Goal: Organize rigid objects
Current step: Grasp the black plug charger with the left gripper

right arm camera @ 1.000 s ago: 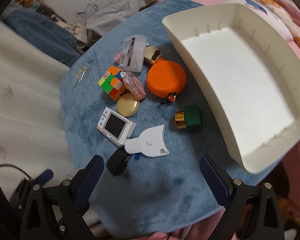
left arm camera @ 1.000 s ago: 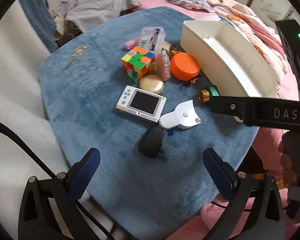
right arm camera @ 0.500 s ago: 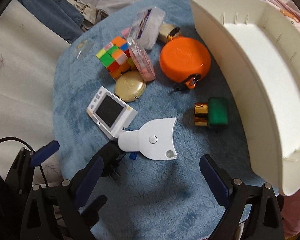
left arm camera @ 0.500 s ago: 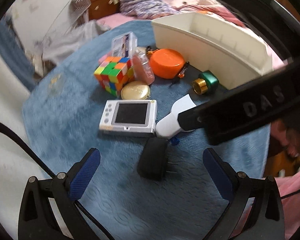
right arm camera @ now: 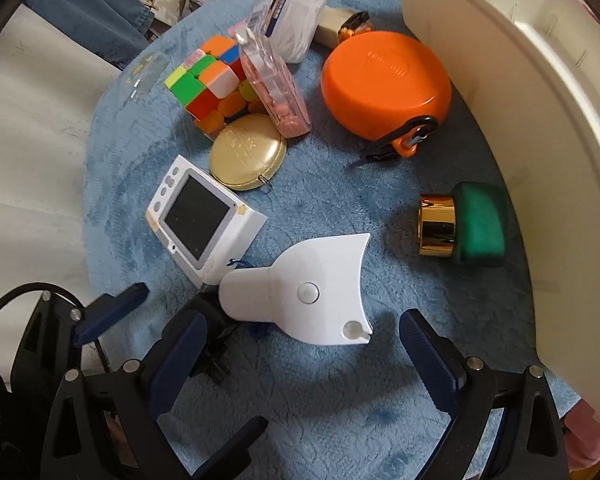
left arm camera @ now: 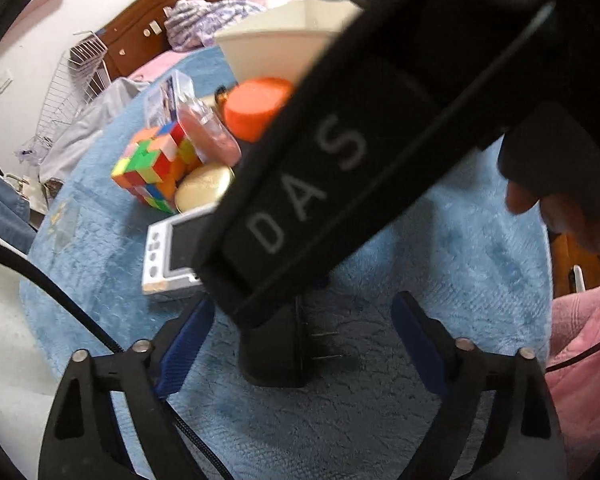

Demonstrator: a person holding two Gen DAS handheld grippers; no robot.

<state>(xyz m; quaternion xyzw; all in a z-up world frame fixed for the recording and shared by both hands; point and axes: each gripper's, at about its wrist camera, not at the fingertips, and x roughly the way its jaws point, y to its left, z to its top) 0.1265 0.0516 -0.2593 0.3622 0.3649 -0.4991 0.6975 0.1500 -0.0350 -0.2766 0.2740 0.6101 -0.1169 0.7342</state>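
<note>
Left wrist view: black plug adapter (left arm camera: 274, 354) lies on the blue mat (left arm camera: 440, 248), prongs pointing right, between the closing, not yet touching pads of the left gripper (left arm camera: 300, 342). Right gripper (right arm camera: 300, 354), lettered "DAS", tilts steeply down, jaws spread astride the white tool (right arm camera: 300, 292).
</note>
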